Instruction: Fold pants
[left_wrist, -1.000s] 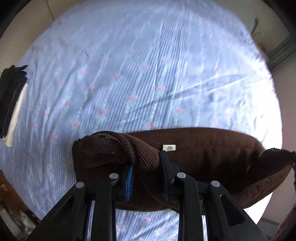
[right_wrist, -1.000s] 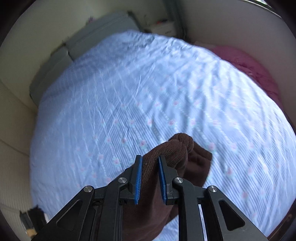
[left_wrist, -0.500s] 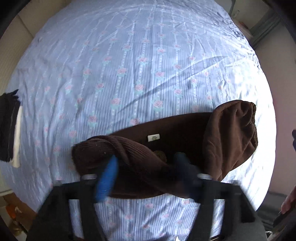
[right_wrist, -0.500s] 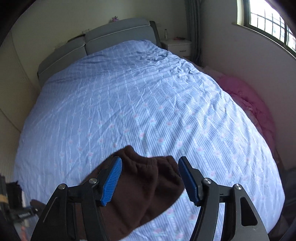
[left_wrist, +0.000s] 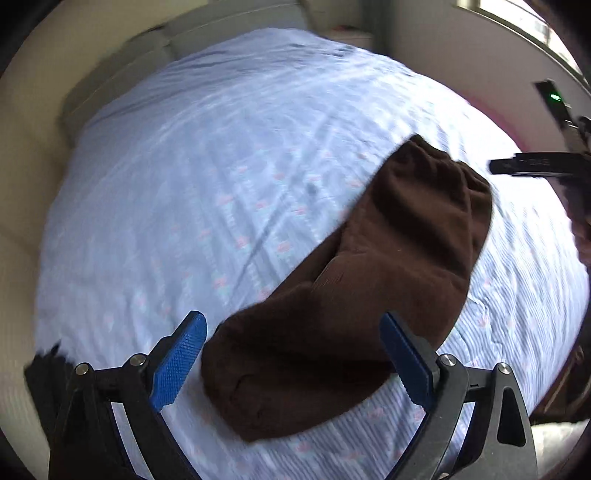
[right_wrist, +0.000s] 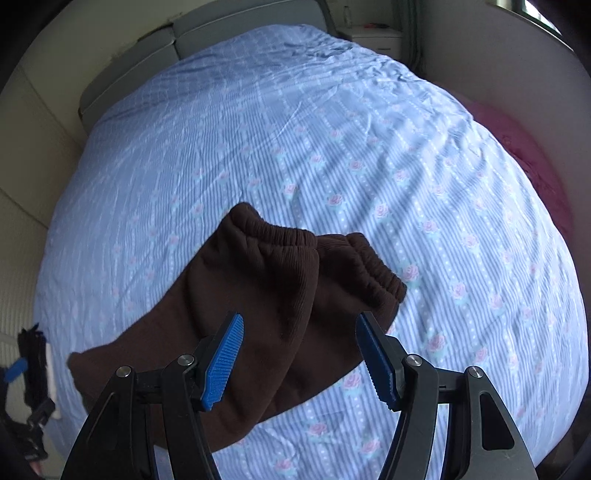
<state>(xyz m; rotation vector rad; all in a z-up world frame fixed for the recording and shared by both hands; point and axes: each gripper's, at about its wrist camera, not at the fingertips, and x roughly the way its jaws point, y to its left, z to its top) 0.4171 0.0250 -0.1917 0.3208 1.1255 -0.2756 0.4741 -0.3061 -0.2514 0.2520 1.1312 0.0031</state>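
On a bed (right_wrist: 369, 122) covered with a pale blue floral striped sheet lie dark brown pants (right_wrist: 266, 295), doubled over into a thick, rumpled bundle near the bed's closer edge. Seen from the right wrist, the two elastic ankle cuffs (right_wrist: 354, 266) sit side by side on top, pointing away towards the headboard. The right gripper (right_wrist: 299, 354) hangs just above the bundle, its blue fingers (right_wrist: 223, 360) apart and clamping nothing, having just let go. Seen from the left wrist, the left gripper (left_wrist: 291, 365) also stands over the pants (left_wrist: 369, 288), its fingers (left_wrist: 177, 362) spread very wide after opening, with cloth below them but not pinched. The fabric looks like ribbed knit or corduroy: soft, limp, fairly bulky and light, likely to sag and slide out of line when lifted. Good holds would probably be the firm gathered cuffs or a folded edge, pinching all layers together. A dark object (right_wrist: 33, 354) lies at the bed's left edge.
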